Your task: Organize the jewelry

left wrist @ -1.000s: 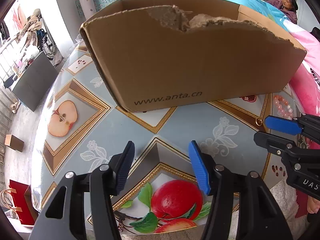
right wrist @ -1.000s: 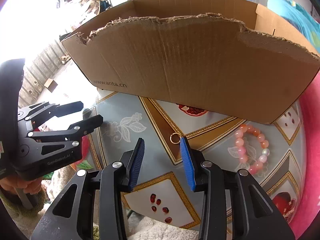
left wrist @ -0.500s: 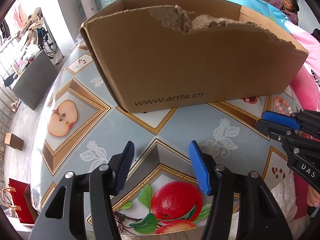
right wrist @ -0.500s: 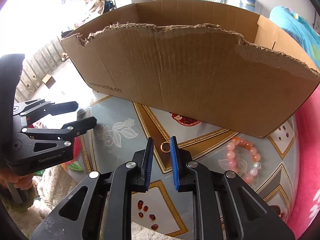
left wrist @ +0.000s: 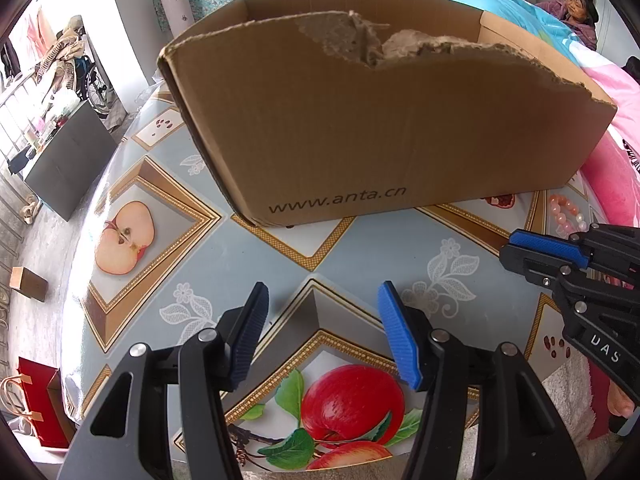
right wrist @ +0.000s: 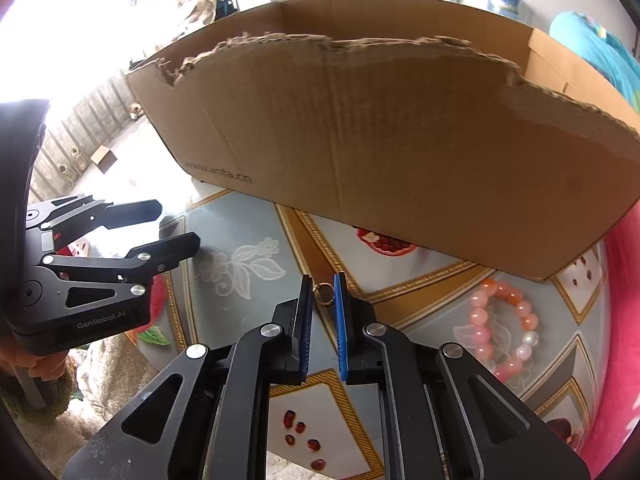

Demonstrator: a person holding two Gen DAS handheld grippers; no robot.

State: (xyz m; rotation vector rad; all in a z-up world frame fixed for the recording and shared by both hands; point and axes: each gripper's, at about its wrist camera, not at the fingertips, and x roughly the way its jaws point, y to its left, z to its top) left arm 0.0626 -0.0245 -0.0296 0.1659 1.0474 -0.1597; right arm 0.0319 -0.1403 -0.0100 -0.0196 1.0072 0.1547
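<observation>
A small gold ring (right wrist: 324,303) lies on the fruit-patterned tablecloth (left wrist: 224,264), right between the blue pads of my right gripper (right wrist: 323,278). Its jaws are closing and both pads touch the ring's sides. In the left wrist view the right gripper (left wrist: 508,244) comes in from the right edge, nearly shut. A pink bead bracelet (right wrist: 480,334) lies to the right of the ring, also visible as a bracelet (left wrist: 568,212) behind the right gripper. My left gripper (left wrist: 323,288) hovers open over the cloth with nothing between its fingers; the left gripper (right wrist: 178,224) shows at the left of the right wrist view.
A large torn cardboard box (left wrist: 380,132) stands on the table just behind both grippers, its box wall (right wrist: 400,140) close above the ring. Pink bedding (left wrist: 616,160) borders the table on the right. A person sits far back at the right. A red bag (left wrist: 40,408) stands on the floor at the left.
My right gripper has dropped toward the cloth and its jaws have narrowed from wide apart to just the ring's width. The left gripper has stayed still and open.
</observation>
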